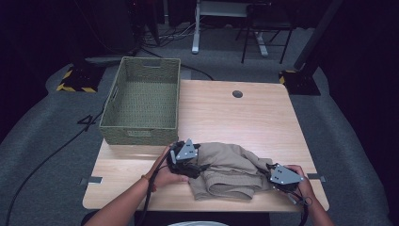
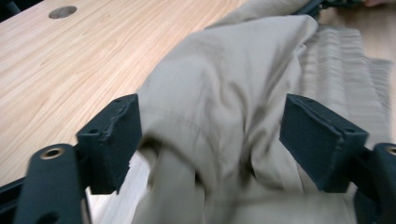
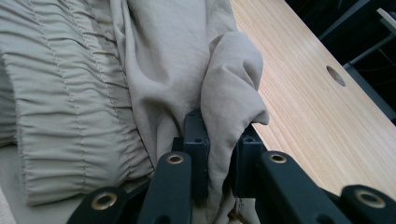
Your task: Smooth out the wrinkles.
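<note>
Pinched tight, the right gripper [image 3: 219,154] holds a fold of the tan garment [image 1: 230,172] between its fingers [image 3: 196,140]. Left gripper [image 2: 210,144] stands with jaws spread wide, cloth bunched between them but unpressed. That garment lies crumpled on the near edge of the wooden table [image 1: 244,117], well short of the green basket [image 1: 143,99].

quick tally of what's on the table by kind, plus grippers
Tan garment: 1, bunched at the near edge, ribbed waistband showing
Green woven basket: 1, at the far left of the table
Grippers: 2, the left gripper open around the cloth, the right gripper shut on a fold of it
Total: 4
</note>
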Action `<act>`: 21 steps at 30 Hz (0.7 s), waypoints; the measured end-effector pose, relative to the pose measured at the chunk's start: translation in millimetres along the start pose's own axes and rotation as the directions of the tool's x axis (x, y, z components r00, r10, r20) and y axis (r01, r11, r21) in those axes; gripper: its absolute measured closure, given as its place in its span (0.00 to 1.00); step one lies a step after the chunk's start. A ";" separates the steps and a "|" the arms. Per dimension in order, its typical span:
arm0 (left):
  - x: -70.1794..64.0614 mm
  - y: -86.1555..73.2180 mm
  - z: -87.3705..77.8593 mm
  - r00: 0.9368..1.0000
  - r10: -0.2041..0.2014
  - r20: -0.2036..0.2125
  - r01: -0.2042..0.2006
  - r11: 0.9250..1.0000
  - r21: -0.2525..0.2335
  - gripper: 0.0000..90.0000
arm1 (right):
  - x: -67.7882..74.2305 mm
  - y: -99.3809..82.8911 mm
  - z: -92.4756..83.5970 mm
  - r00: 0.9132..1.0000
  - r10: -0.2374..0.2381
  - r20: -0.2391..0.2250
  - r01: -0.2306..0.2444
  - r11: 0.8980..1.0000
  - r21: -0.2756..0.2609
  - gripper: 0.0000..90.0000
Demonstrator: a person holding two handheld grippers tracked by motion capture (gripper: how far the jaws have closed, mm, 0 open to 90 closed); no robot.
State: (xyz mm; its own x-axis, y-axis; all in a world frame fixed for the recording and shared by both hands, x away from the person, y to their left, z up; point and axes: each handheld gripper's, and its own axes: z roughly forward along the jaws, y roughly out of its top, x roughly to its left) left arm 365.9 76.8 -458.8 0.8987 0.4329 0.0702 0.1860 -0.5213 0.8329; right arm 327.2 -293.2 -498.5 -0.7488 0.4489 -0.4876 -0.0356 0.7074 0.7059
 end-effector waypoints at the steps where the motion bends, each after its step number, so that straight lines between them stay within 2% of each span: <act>1: -0.5 3.8 5.9 1.000 -0.004 -0.024 0.004 1.000 0.023 0.23 | 0.8 0.3 0.0 1.000 -0.006 0.004 0.006 1.000 0.005 0.89; 2: 0.0 5.3 9.4 1.000 -0.010 -0.025 0.010 1.000 0.027 0.23 | 1.7 0.7 -0.2 1.000 -0.013 0.006 0.013 1.000 0.004 0.89; 3: 2.7 6.9 15.8 0.999 -0.037 -0.023 0.038 0.998 0.048 0.23 | 1.6 0.6 -0.6 1.000 -0.015 0.005 0.015 1.000 0.001 0.89; 4: 4.4 7.8 20.6 0.998 -0.049 -0.041 0.053 0.995 0.079 0.23 | 1.6 0.2 -1.2 1.000 -0.020 0.002 0.020 1.000 -0.002 0.89; 5: 6.1 8.3 26.0 0.997 -0.053 -0.058 0.060 0.992 0.112 0.23 | 1.7 -0.1 -1.3 1.000 -0.021 0.001 0.021 1.000 -0.003 0.89; 6: 7.6 7.9 29.8 0.997 -0.062 -0.035 0.066 0.990 0.125 0.22 | 1.5 -0.2 -1.4 1.000 -0.020 -0.001 0.020 1.000 -0.004 0.89; 8: 8.0 7.9 36.2 0.996 -0.063 -0.059 0.072 0.985 0.158 0.20 | 1.9 -0.2 -1.7 1.000 -0.023 -0.001 0.023 1.000 -0.005 0.89; 10: 9.4 7.7 39.1 0.996 -0.089 -0.031 0.093 0.982 0.166 0.20 | 1.0 -0.4 -2.0 1.000 -0.018 -0.003 0.018 1.000 -0.014 0.89; 11: 10.8 7.9 40.7 0.994 -0.100 -0.039 0.106 0.977 0.183 0.21 | 0.7 -0.6 -2.2 1.000 -0.020 -0.005 0.020 1.000 -0.016 0.89; 12: 12.7 7.3 41.8 0.991 -0.130 -0.017 0.131 0.973 0.189 0.23 | 0.6 -0.5 -2.4 1.000 -0.015 -0.005 0.015 1.000 -0.016 0.89; 13: 14.0 6.7 42.1 0.992 -0.128 0.007 0.125 0.973 0.193 0.40 | -0.1 0.1 -2.4 1.000 -0.006 -0.006 0.006 1.000 -0.017 0.89; 14: 14.3 6.3 42.2 0.995 -0.102 -0.011 0.102 0.974 0.203 0.52 | -0.9 0.5 -2.5 1.000 -0.004 -0.008 0.004 1.000 -0.018 0.89; 15: 14.5 6.5 42.0 0.996 -0.094 0.000 0.091 0.973 0.211 0.58 | -2.5 1.1 -3.0 1.000 0.010 -0.023 -0.011 1.000 -0.028 0.89; 16: 15.3 6.9 41.1 0.997 -0.079 0.020 0.073 0.972 0.223 0.71 | -4.6 1.5 -3.7 0.999 0.034 -0.030 -0.035 0.999 -0.037 0.88; 19: 11.9 9.7 40.1 0.999 -0.042 -0.006 0.042 0.974 0.225 0.86 | -12.1 3.1 -6.3 0.994 0.097 -0.056 -0.100 0.994 -0.053 0.83; 21: 8.6 11.9 39.3 0.999 0.007 -0.036 0.001 0.974 0.225 0.90 | -18.9 5.8 -8.8 0.986 0.152 -0.072 -0.157 0.985 -0.072 0.82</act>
State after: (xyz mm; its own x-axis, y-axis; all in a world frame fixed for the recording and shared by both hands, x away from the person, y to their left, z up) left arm 391.5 45.4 -469.9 0.8850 0.4556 0.0960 0.2719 -0.6732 0.6877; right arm 335.4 -302.4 -480.7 -0.7911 0.5109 -0.3365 0.0351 0.5870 0.8088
